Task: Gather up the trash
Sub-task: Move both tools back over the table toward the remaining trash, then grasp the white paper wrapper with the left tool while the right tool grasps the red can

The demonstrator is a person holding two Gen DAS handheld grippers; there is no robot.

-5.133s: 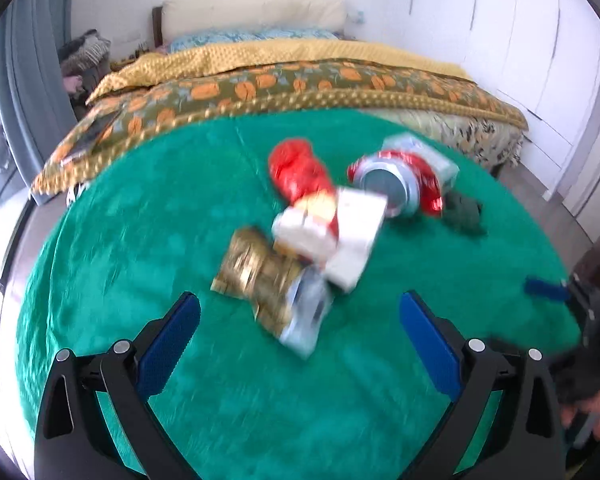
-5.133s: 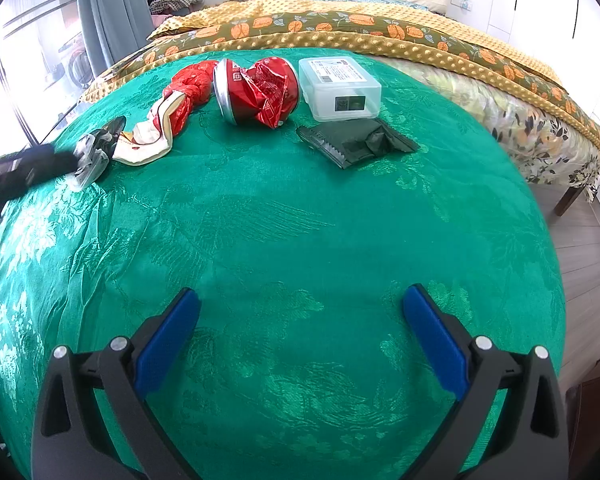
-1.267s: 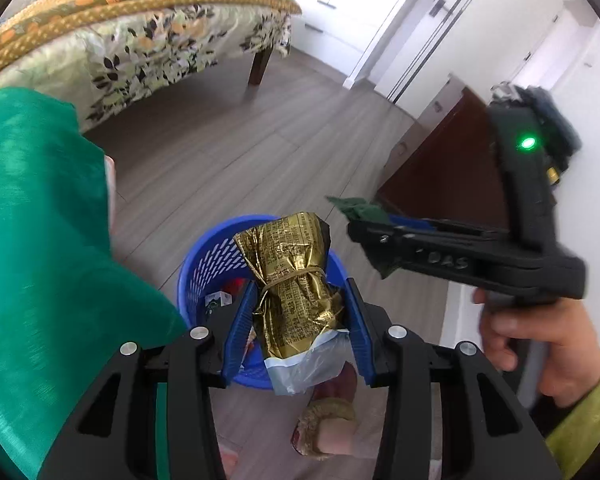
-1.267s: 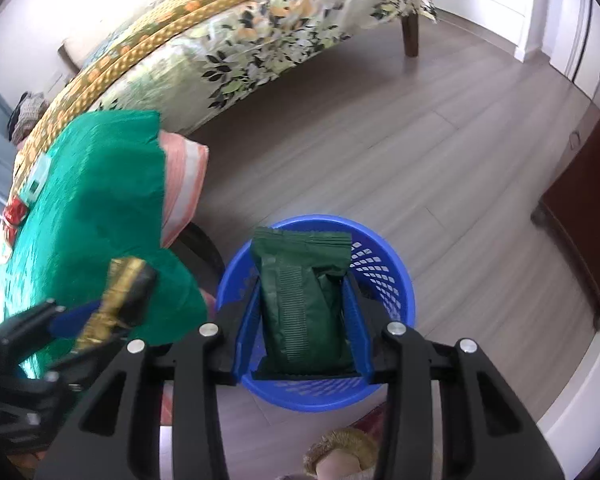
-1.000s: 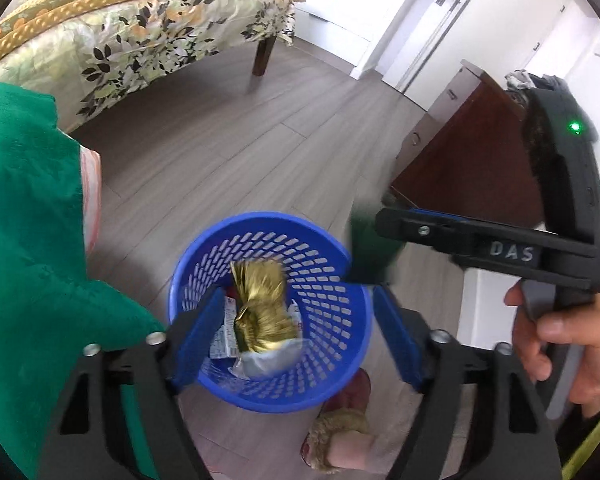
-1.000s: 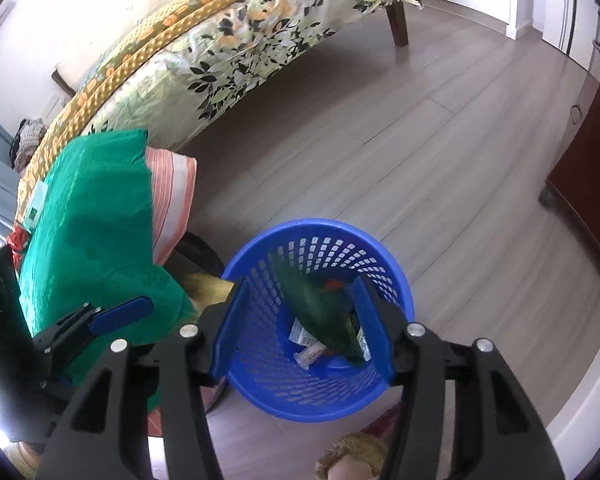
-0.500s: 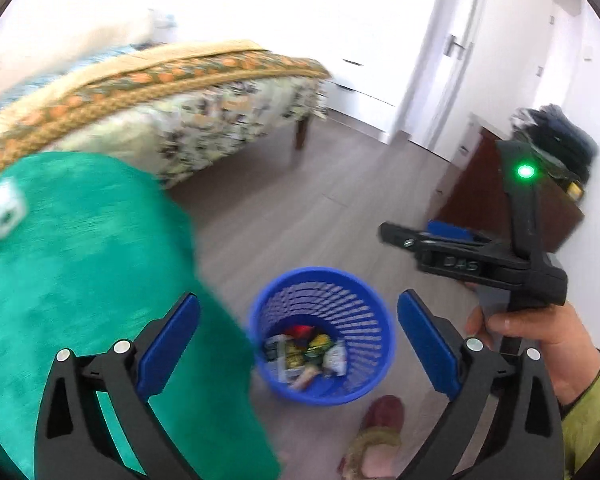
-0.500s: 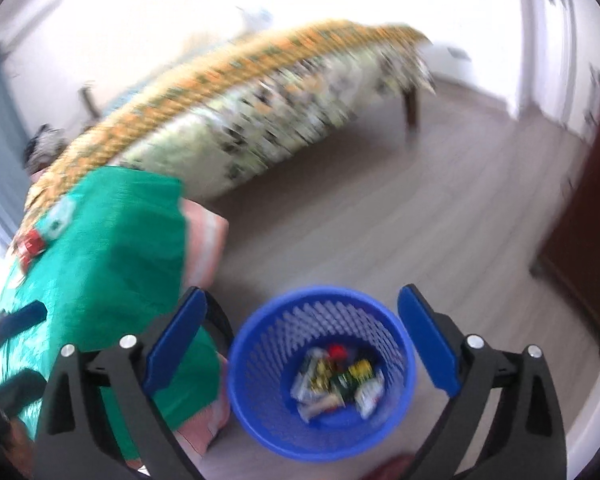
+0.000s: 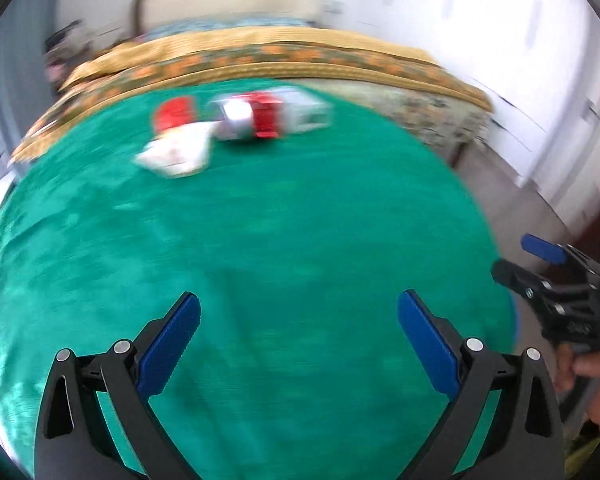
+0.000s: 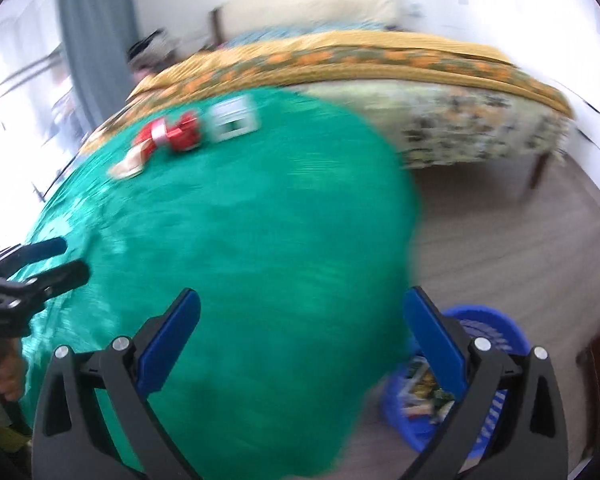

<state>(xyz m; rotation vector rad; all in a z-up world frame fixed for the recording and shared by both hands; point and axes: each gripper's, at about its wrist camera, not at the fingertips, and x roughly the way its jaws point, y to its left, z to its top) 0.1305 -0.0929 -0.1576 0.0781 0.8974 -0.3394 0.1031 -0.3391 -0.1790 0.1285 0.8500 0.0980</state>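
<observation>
Both views are blurred by motion. On the far part of the green-clothed table [image 9: 284, 232] lie a red wrapper [image 9: 176, 114], a white paper pack [image 9: 178, 154], a crushed red can [image 9: 260, 120] and a clear plastic box [image 9: 306, 110]. My left gripper [image 9: 298, 308] hangs open and empty over the near part of the cloth. My right gripper [image 10: 300, 308] is open and empty too, above the table's right edge. The can [image 10: 180, 134], the box [image 10: 234, 120] and the white pack [image 10: 130, 164] show far left in the right wrist view. The blue basket [image 10: 496, 316] stands on the floor with trash inside.
A bed [image 10: 440, 120] with a yellow and orange cover stands behind the table. Wooden floor [image 10: 500, 240] lies to the right, between the table and white cupboards [image 9: 540, 80]. A grey curtain [image 10: 92, 40] hangs at the back left. A hand [image 9: 592, 380] holds the right gripper [image 9: 520, 260].
Both grippers opened over the blue basket and dropped the gold pack and the green pack into it. Both then swung up and away from the basket to face the table.
</observation>
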